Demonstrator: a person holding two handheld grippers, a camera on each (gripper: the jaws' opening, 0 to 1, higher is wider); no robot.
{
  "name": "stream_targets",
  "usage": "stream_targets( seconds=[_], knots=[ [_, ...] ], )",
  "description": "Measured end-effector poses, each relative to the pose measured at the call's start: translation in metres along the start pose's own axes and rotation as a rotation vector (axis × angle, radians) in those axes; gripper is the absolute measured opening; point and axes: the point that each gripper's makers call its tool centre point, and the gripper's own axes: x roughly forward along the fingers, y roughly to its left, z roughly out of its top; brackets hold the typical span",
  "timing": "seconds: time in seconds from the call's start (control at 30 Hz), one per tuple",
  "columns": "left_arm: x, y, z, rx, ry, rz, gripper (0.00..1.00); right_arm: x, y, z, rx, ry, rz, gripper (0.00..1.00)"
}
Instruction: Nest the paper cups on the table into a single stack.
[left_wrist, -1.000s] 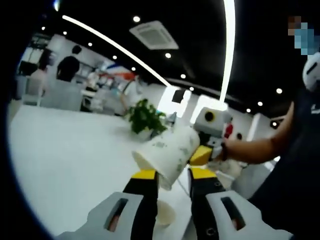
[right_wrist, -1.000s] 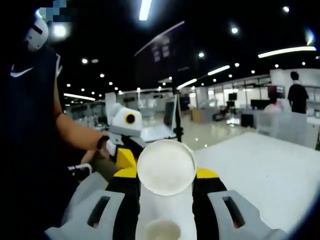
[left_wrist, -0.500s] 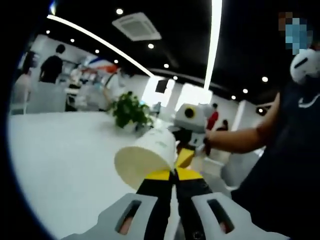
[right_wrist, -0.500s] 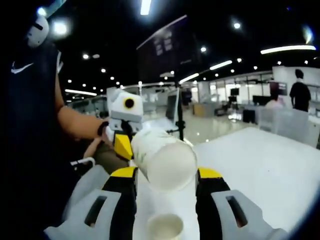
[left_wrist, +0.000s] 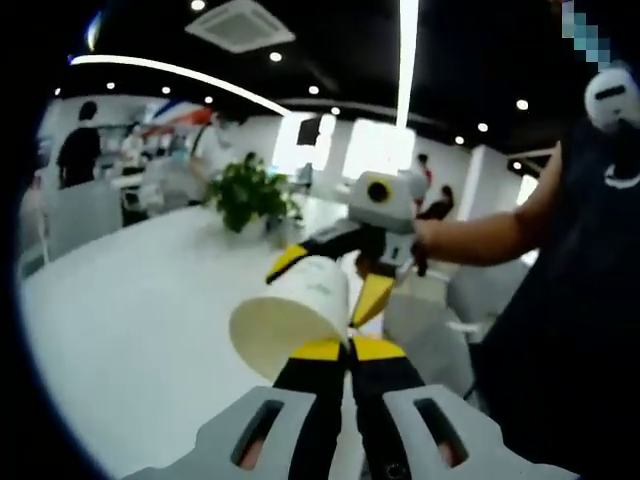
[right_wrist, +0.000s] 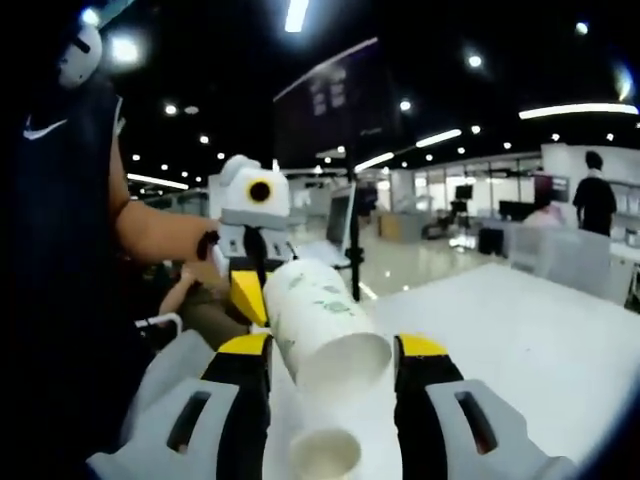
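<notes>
A white paper cup (left_wrist: 292, 318) with a faint green print lies tilted in the air, its mouth toward the left gripper view. My left gripper (left_wrist: 350, 348) is shut on the cup's rim. My right gripper (left_wrist: 328, 280) comes in from the far side, open, one yellow tip on each side of the cup's base end. In the right gripper view the same cup (right_wrist: 322, 322) sits between the spread jaws of my right gripper (right_wrist: 332, 350), with my left gripper (right_wrist: 250, 295) behind it. A second paper cup (right_wrist: 325, 452) stands mouth-up on the white table (right_wrist: 520, 340) below.
The white table (left_wrist: 120, 330) stretches left and away, with a potted green plant (left_wrist: 248, 195) at its far end. The person's arm (left_wrist: 480, 235) and dark shirt are on the right. People stand at desks in the background (left_wrist: 78, 155).
My left gripper has closed on the cup's rim. My right gripper, which held the cup, has opened and let it go. The cup has tilted over.
</notes>
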Motion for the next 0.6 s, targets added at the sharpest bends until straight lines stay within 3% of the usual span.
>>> stream_targets(
  seconds=[0.23, 0.33, 0.6],
  knots=[
    [-0.001, -0.003, 0.012, 0.024, 0.004, -0.019, 0.0, -0.003, 0.001, 0.003, 0.017, -0.039, -0.001, 0.43],
    [-0.002, -0.005, 0.021, 0.036, -0.005, -0.041, 0.0, -0.003, 0.003, -0.005, 0.016, -0.021, 0.005, 0.4],
    [0.007, 0.0, 0.02, 0.13, 0.16, -0.042, 0.0, -0.004, -0.007, -0.003, 0.022, -0.017, -0.028, 0.45]
  ],
)
